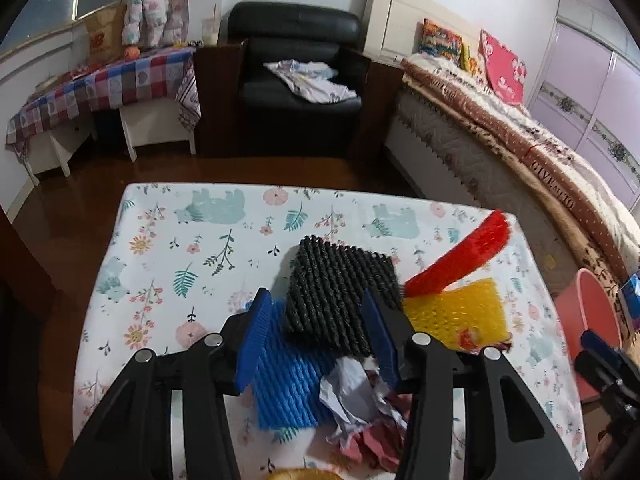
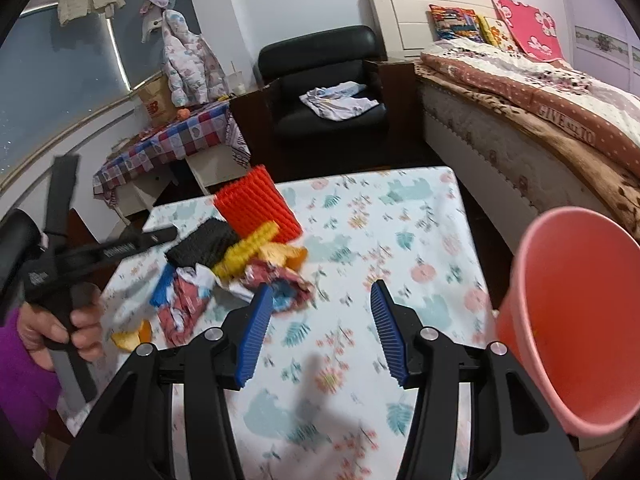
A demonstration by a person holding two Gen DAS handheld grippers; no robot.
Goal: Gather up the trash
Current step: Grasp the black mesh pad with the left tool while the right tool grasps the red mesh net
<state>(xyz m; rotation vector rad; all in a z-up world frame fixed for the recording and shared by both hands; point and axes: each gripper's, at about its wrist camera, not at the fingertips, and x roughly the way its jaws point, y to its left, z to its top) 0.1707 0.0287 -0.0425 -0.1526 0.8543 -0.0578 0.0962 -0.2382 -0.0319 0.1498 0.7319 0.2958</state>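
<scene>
On the floral tablecloth (image 1: 168,248) lies a heap of trash. My left gripper (image 1: 318,312) is open over it, its blue pads either side of a black foam net (image 1: 340,292). A blue foam net (image 1: 288,380) and crumpled paper (image 1: 352,396) lie under the jaws. Just right of them are a yellow foam net (image 1: 456,312) and a red foam net (image 1: 460,256). My right gripper (image 2: 320,296) is open over bare cloth with nothing between its pads; a crumpled wrapper (image 2: 280,284) lies by its left pad. A pink bin (image 2: 568,320) stands at the table's right.
Orange peel (image 2: 132,336) lies at the heap's near left. A hand in a purple sleeve (image 2: 60,320) holds the left gripper's handle. Behind the table are a black armchair (image 1: 296,80), a bed (image 1: 520,136) on the right and a checked-cloth side table (image 1: 108,84) on the left.
</scene>
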